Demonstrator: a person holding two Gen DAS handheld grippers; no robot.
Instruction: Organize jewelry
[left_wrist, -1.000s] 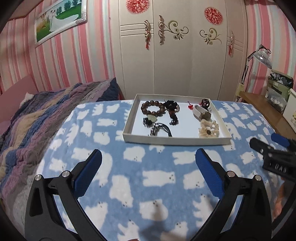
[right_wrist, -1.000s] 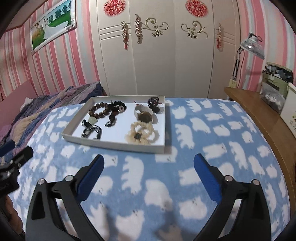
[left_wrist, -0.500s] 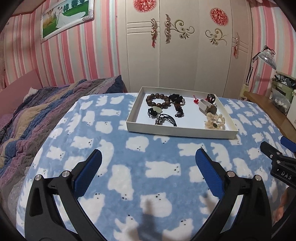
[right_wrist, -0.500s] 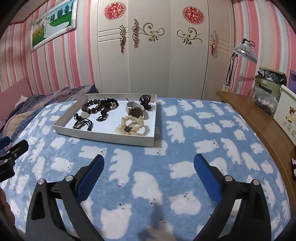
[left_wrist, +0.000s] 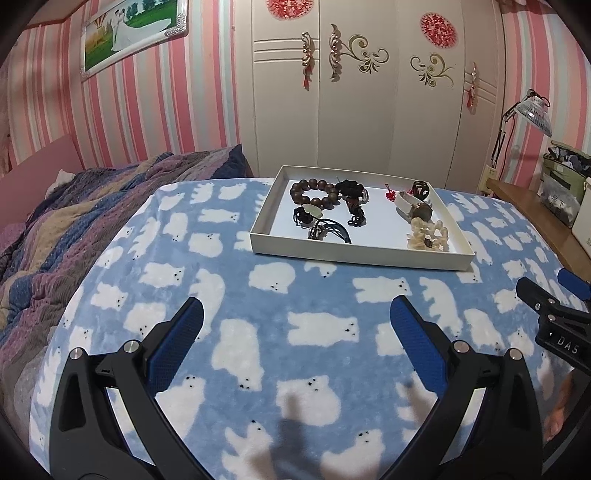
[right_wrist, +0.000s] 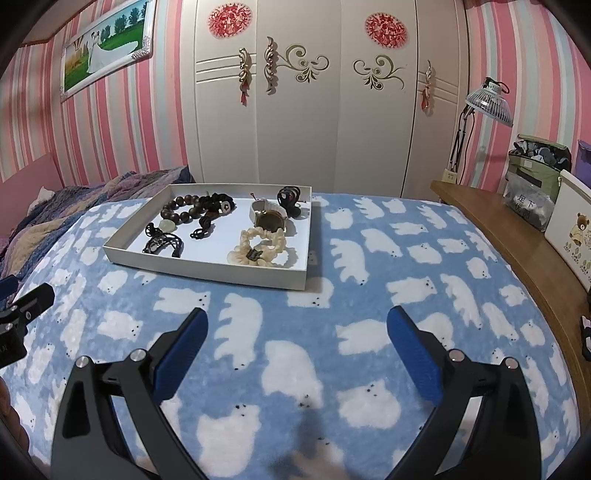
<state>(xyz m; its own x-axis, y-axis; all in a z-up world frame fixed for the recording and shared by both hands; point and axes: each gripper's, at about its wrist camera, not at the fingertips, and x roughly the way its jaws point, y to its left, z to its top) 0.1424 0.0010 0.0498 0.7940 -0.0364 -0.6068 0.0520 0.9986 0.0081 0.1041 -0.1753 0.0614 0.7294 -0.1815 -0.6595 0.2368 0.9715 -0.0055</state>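
Both grippers are hovering low over the bear-print blanket (right_wrist: 354, 258) with nothing between their blue pads: the left gripper (left_wrist: 295, 325) is standing spread wide, and the right gripper (right_wrist: 297, 334) is likewise spread wide and empty. The jewelry is sitting well ahead of both, inside a shallow white tray (left_wrist: 354, 254) resting on the blanket. In it are lying a dark wooden bead bracelet (left_wrist: 314, 192), a tangle of black cords (left_wrist: 328, 230), a cream scrunchie (right_wrist: 260, 247), a watch with a pale strap (right_wrist: 267, 218) and a black claw clip (right_wrist: 290, 197). From the left wrist view the tray is lying ahead and slightly to the right, its long axis running across the line of the fingers; from the right wrist view it is lying ahead and to the left, with the scrunchie and watch at the end closer to that gripper. So the right hand is looking better placed for the scrunchie end, the left for the beads and cords, though either would need to travel forward over the tray's near wall before descending.
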